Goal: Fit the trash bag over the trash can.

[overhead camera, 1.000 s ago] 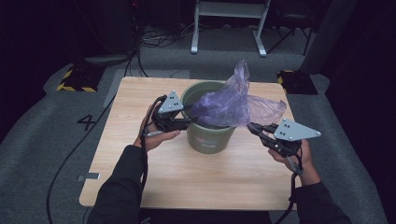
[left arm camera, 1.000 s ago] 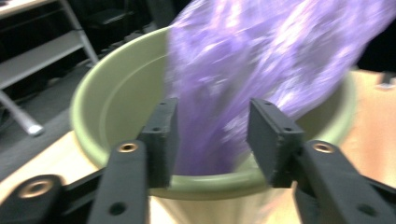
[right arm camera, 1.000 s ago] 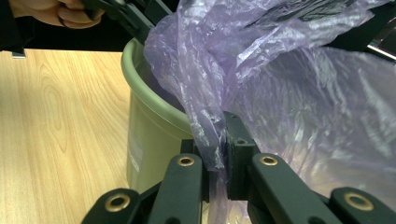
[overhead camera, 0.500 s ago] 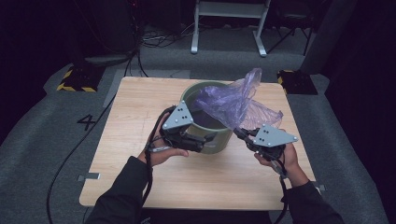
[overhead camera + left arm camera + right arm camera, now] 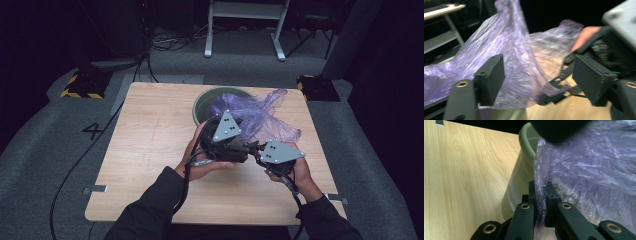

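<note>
High view: the left gripper [image 5: 239, 148] and the right gripper [image 5: 256, 150] sit close together at the near side of a green bin [image 5: 200, 102], which stands on the far half of the light wooden tabletop [image 5: 150, 145]. A purple plastic bag [image 5: 260, 112] lies crumpled over the bin's mouth and spills toward the right. From this height the fingers of both grippers are masked by their grey plates and the hands, so their gap cannot be judged here. The tabletop stands on grey carpet; the numeral "4" [image 5: 93, 131] is marked on the floor to the left, a yellow-and-black striped block [image 5: 80, 85] lies beyond it, and a white frame's legs [image 5: 245, 25] stand at the back among cables.

Left gripper view: the fingers [image 5: 490, 77] stand well apart, having just been closing a little, with the bag's film [image 5: 524, 62] hanging between them. The picture is blurred; the film appears to brush the left-hand finger, but neither pad presses on it. The other gripper's body shows at the right edge.

Right gripper view: the fingers [image 5: 551, 200] are all but closed, pinching a fold of the purple bag [image 5: 586, 170] just outside the bin's wall [image 5: 520, 177]. Bare tabletop [image 5: 461, 170] runs off to the left. No readable label shows on the bin.
</note>
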`<move>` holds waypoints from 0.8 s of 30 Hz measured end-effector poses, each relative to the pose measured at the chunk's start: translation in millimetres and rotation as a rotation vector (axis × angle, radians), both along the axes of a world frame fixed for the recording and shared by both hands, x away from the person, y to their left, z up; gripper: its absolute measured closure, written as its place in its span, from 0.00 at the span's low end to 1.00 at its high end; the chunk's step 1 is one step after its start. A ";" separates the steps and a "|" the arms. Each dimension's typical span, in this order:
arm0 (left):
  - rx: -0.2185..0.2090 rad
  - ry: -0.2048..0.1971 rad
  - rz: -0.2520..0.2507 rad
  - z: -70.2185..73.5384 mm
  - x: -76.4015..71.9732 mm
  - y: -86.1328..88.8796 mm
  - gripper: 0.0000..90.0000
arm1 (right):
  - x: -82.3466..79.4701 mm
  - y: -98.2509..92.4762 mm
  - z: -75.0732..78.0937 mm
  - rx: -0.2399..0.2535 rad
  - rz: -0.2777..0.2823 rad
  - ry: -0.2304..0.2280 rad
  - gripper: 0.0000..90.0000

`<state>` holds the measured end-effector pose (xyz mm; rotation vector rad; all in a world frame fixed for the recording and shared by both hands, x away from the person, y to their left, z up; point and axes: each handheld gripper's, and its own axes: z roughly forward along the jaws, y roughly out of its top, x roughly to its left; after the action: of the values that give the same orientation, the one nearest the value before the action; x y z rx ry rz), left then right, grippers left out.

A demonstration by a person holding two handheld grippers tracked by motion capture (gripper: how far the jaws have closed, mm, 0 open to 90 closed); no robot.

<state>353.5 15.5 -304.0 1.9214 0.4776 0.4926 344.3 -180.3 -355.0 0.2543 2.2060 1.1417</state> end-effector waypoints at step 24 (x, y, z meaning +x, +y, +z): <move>-0.026 0.013 0.030 -29.3 0.5 74.2 0.93 | -16.4 -27.8 5.2 0.093 -0.016 0.046 0.57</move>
<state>354.0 89.7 -333.3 1.8961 0.5194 0.4919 327.9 -208.1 -349.7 0.3401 2.1893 1.2431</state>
